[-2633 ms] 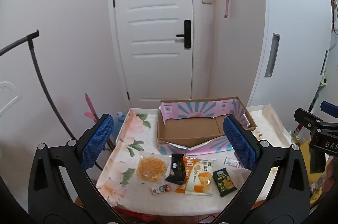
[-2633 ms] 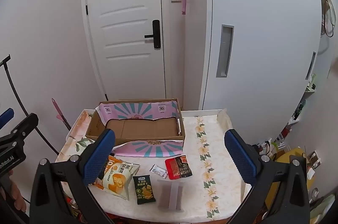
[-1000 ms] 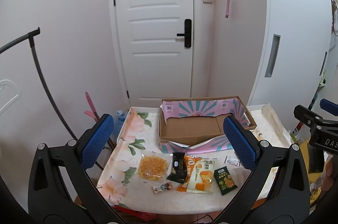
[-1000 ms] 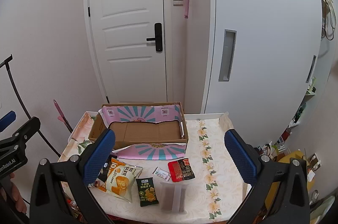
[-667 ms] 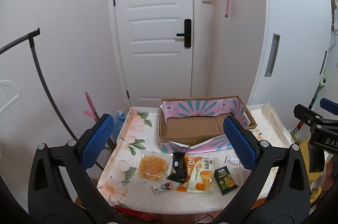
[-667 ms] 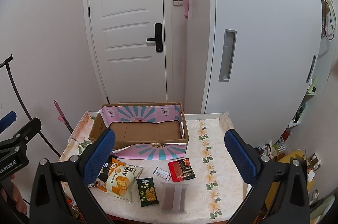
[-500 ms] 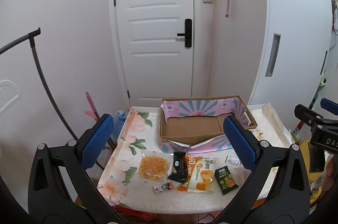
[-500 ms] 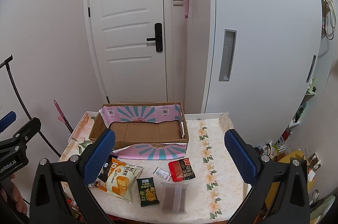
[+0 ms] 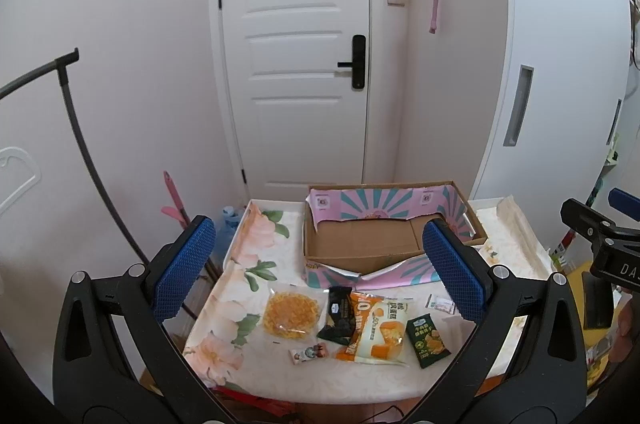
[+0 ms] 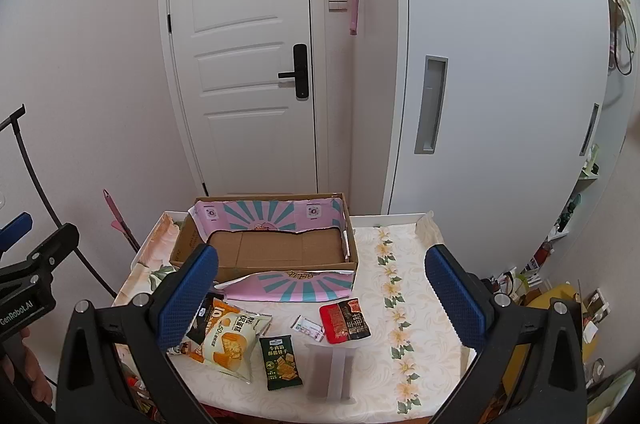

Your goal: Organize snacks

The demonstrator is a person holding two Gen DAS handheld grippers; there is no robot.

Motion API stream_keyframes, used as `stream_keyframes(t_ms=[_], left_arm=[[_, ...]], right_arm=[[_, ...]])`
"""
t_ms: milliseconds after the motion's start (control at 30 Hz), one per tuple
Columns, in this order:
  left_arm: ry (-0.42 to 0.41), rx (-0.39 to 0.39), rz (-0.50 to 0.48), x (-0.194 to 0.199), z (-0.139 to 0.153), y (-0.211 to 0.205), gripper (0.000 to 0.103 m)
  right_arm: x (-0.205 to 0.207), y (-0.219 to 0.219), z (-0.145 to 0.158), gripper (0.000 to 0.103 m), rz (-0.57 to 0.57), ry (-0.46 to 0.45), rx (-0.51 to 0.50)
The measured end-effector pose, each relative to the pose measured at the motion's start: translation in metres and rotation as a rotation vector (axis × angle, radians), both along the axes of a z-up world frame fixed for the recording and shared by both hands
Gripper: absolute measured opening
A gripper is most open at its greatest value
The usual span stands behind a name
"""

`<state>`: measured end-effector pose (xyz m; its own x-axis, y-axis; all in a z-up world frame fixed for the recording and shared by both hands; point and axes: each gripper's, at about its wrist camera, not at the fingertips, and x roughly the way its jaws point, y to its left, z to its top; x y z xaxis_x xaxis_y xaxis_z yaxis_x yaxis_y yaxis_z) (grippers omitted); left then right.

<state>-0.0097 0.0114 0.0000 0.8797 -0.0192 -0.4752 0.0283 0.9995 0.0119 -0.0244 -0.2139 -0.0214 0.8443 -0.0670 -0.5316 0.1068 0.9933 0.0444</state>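
left wrist view: the snacks lie in a loose row on the near part of the table (image 9: 256,248), in front of the cardboard box (image 9: 360,244)
clear bag of yellow crisps (image 9: 291,312): leftmost of the row, flat on the floral cloth
black packet (image 9: 338,312): just right of the clear bag, its right edge touching or tucked under the orange bag
orange and white bag (image 9: 376,330): middle of the row, lying flat
green packet (image 9: 427,336): just beside the orange bag on its right, tilted
small candy (image 9: 309,353): alone at the near edge, in front of the clear bag
small white sachet (image 9: 440,304): near the box's front flap, partly behind the right finger
right wrist view, red packet (image 10: 345,319): right of the sachet, apart from the green packet
translucent packet (image 10: 330,370): nearest the front edge, just right of the green packet, contents dark and blurred
cardboard box: open, bare brown floor, pink and teal striped lining on its back wall and a striped flap folded down at the front
left gripper (image 9: 318,270): blue pads spread wide, nothing between them, held above the table short of the snacks
right gripper (image 10: 320,298): blue pads spread wide, holding nothing, above the near edge of the table
surroundings: white door (image 9: 296,47) behind the table, white cabinet (image 10: 500,71) to the right
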Motion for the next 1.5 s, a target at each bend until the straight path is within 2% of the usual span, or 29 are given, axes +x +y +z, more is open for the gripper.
stream_keyframes(t_ms=[367, 533, 700, 800, 1000, 1267, 1500], left_arm=[[0.001, -0.004, -0.001, -0.001, 0.002, 0.000, 0.103], [-0.003, 0.025, 0.015, 0.000, 0.005, 0.002, 0.103], [0.023, 0.020, 0.057, 0.006, 0.011, 0.015, 0.103], [0.054, 0.019, 0.083, 0.010, 0.005, 0.023, 0.103], [0.153, 0.023, 0.116, 0.017, -0.030, 0.041, 0.103], [0.305, -0.045, 0.022, 0.054, -0.082, 0.073, 0.103], [0.467, -0.027, -0.113, 0.097, -0.148, 0.083, 0.103]], right_arm=[[-0.001, 0.004, 0.000, 0.103, 0.000, 0.005, 0.008], [-0.002, 0.003, 0.001, 0.103, 0.010, 0.008, 0.020], [0.002, -0.002, 0.000, 0.103, 0.027, 0.028, 0.023], [0.006, -0.004, -0.003, 0.103, 0.048, 0.044, 0.017], [0.020, -0.002, -0.034, 0.103, 0.112, 0.096, 0.035], [0.040, 0.029, -0.069, 0.103, 0.104, 0.180, 0.096], [0.056, 0.067, -0.120, 0.103, 0.055, 0.292, 0.169]])
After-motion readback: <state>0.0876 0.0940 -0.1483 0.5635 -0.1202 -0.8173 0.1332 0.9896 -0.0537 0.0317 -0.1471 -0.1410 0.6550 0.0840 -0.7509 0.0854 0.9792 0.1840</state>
